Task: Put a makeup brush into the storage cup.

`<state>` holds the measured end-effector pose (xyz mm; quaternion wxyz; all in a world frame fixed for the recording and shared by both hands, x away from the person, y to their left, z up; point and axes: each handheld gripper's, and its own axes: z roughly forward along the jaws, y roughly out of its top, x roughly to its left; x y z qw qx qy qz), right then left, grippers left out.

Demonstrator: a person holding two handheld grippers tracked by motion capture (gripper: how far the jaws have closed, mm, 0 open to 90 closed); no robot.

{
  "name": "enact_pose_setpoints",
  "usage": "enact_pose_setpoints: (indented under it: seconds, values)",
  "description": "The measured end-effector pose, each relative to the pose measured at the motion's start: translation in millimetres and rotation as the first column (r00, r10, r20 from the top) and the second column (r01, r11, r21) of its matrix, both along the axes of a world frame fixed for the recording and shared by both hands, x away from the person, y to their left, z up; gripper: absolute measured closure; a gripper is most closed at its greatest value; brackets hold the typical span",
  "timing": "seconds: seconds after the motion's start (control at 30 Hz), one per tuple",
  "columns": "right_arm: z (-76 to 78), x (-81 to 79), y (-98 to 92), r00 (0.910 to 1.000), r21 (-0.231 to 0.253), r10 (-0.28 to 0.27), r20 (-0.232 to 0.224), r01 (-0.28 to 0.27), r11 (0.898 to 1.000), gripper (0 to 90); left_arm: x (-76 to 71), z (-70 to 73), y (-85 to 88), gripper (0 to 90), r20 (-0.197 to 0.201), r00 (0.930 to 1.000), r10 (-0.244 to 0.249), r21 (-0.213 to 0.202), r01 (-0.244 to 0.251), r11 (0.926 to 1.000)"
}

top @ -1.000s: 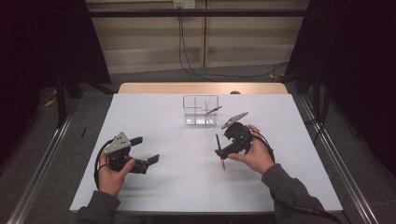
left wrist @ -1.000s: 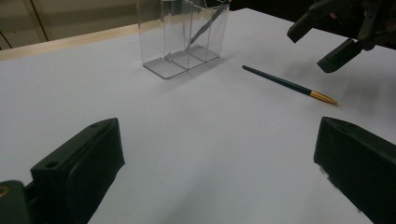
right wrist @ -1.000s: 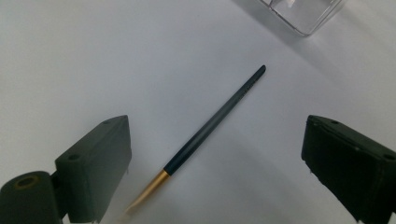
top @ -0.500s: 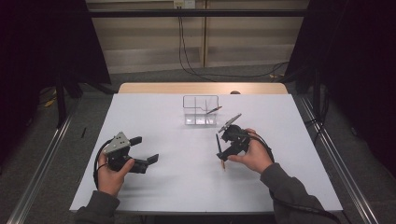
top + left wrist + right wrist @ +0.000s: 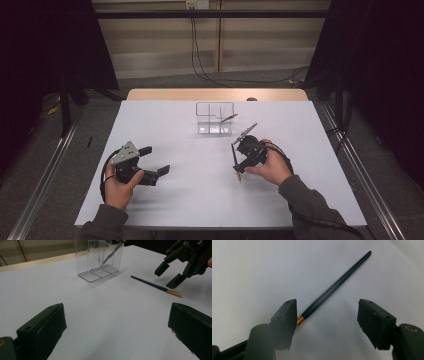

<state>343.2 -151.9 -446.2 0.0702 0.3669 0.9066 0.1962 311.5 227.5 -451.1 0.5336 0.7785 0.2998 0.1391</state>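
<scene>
- Right gripper [image 5: 239, 161] over brush [image 5: 336, 285], jaws closing but not yet touching: lining up a pick.
- Left gripper [image 5: 152, 161] parked near-left, jaws open, empty.
- Clear holder [image 5: 215, 120] far-centre, likely destination.

A paintbrush [image 5: 235, 159] lies on the table [image 5: 310, 200], before the clear holder [image 5: 215, 119].

light: dim room, bright white table [image 5: 200, 200] | shadows: soft | blur: near claws out of focus
</scene>
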Motion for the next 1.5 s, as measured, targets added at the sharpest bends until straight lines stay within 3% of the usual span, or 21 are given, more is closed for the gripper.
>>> enact_pose_setpoints:
  seconds: [0.2, 0.63, 0.67, 0.8, 0.83, 0.97, 1.07, 1.5]
  values:
    - [-2.2, 0.0, 2.7, 0.9998, -0.011, 0.021, 0.002, -0.021, 1.0, 35.3, 0.6, -0.8, 0.1, 1.4, -0.001, 1.0, -0.008, -0.011, 0.008, 0.9999]
    - [-5.8, -0.1, 3.2, 0.9985, -0.032, 0.054, -0.006, -0.054, 0.998, 41.0, -0.1, 0.2, 0.3, 1.4, 0.001, 1.0, 0.005, 0.01, -0.005, 0.9999]
    - [-6.2, 0.0, 3.0, 0.9983, -0.034, 0.058, -0.004, -0.058, 0.998, 41.1, 0.9, -0.6, 0.4, 1.4, 0.002, 0.9999, -0.01, -0.006, 0.01, 0.9999]
    - [-6.9, 0.2, 2.8, 0.9978, -0.035, 0.066, -0.005, -0.066, 0.997, 42.2, 1.0, -0.9, 0.3, 1.4, 0.001, 1.0, -0.009, 0.003, 0.009, 1.0]
    - [-7.0, -0.2, 3.3, 0.9979, -0.036, 0.064, -0.008, -0.064, 0.997, 43.4, -0.1, -0.2, -0.1, 1.5, 0.002, 0.9999, 0.011, 0.017, -0.011, 0.9998]
    - [-8.9, -0.8, 2.4, 0.9966, -0.041, 0.081, -0.012, -0.082, 0.996, 45.5, 0.6, -0.9, 0.0, 1.5, 0.0, 1.0, -0.002, 0.014, 0.002, 0.9999]
    - [-9.0, -1.4, 1.2, 0.9976, -0.03, 0.06, -0.034, -0.061, 0.998, 47.4, 0.6, -1.4, -0.6, 1.6, -0.005, 1.0, -0.007, 0.0, 0.007, 1.0]
    - [-7.0, -2.6, -2.7, 0.9971, -0.04, 0.041, -0.063, -0.044, 0.998, 58.9, 0.4, -0.8, -0.8, 1.6, 0.001, 1.0, -0.003, 0.017, 0.003, 0.9999]
